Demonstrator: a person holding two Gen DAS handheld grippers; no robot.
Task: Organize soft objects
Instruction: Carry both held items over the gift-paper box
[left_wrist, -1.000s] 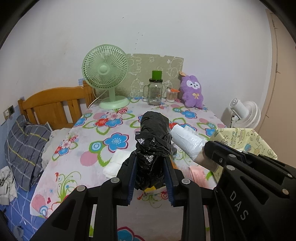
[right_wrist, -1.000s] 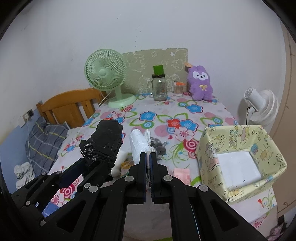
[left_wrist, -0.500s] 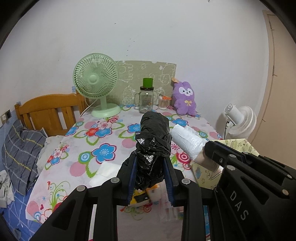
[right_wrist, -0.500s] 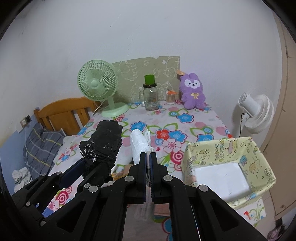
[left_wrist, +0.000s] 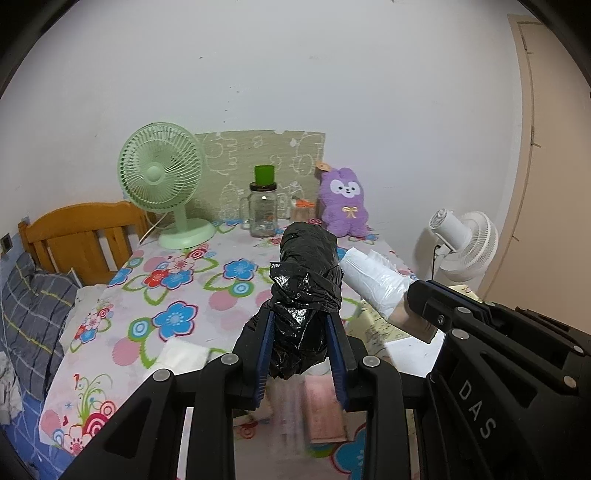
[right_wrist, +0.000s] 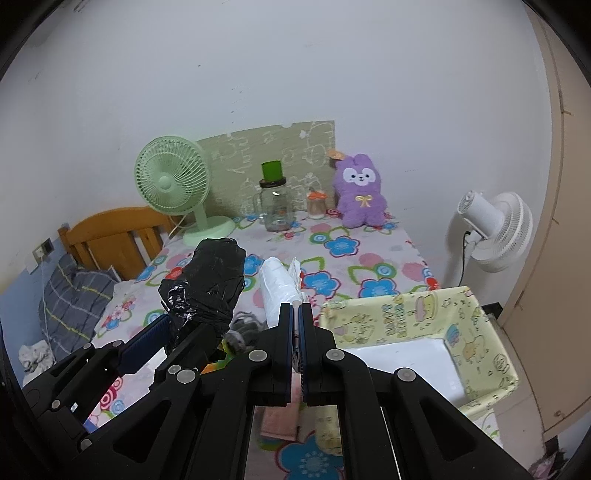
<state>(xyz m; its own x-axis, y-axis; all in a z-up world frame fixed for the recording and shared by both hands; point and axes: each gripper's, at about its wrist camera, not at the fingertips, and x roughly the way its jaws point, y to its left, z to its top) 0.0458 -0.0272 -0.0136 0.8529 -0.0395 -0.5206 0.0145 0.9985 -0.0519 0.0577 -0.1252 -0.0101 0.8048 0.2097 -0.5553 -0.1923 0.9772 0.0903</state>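
Note:
My left gripper (left_wrist: 300, 325) is shut on a roll of black plastic bags (left_wrist: 306, 273), held up above the flowered table (left_wrist: 177, 295). The same black roll (right_wrist: 210, 280) shows at the left of the right wrist view. My right gripper (right_wrist: 296, 314) is shut on a roll of white plastic bags (right_wrist: 279, 288), which sticks out beyond its tips; that white roll (left_wrist: 373, 282) lies just right of the black one. A yellow patterned box (right_wrist: 424, 332) with a white bottom stands open at the right, below and beside the right gripper.
At the back stand a green fan (right_wrist: 173, 184), a glass jar with a green lid (right_wrist: 275, 206), and a purple plush toy (right_wrist: 360, 195). A white fan (right_wrist: 491, 229) stands right of the table, a wooden bed frame (right_wrist: 110, 236) left. A pink cloth (right_wrist: 280, 421) lies near the front edge.
Both grippers have risen and drawn back from the table with their rolls still held; the table and its objects look farther and lower, and the yellow box sits nearer the right gripper.

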